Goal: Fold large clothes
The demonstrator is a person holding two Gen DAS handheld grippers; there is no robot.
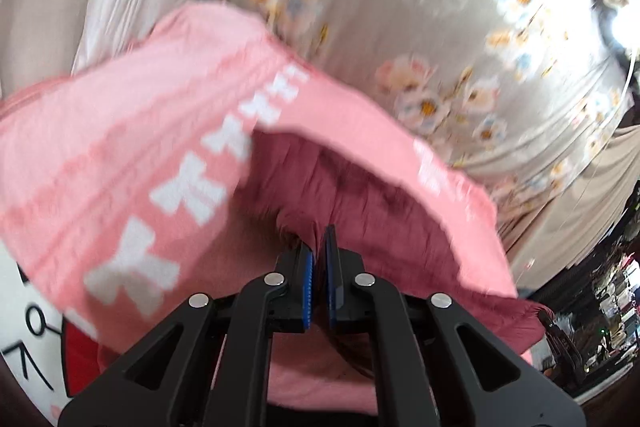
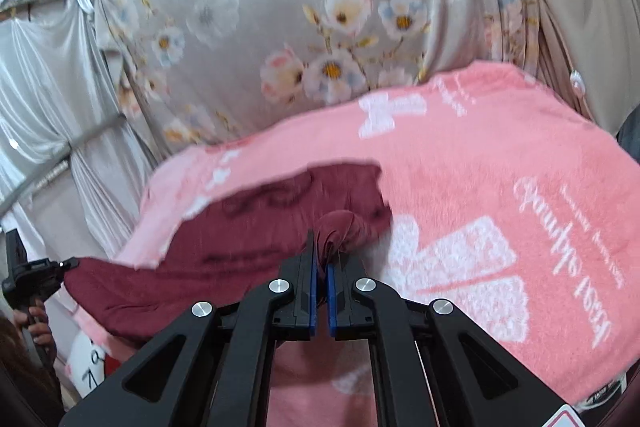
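Both claws pinched tight on the dark maroon cloth garment, left gripper and right gripper each holding a bunched corner just ahead of its tips, long edge slung between them over the pink bow-print fleece blanket.

Ahead of me, the pink blanket offers open flat room. The floral curtain blocks the far side, and the maroon garment drapes between both my tools.
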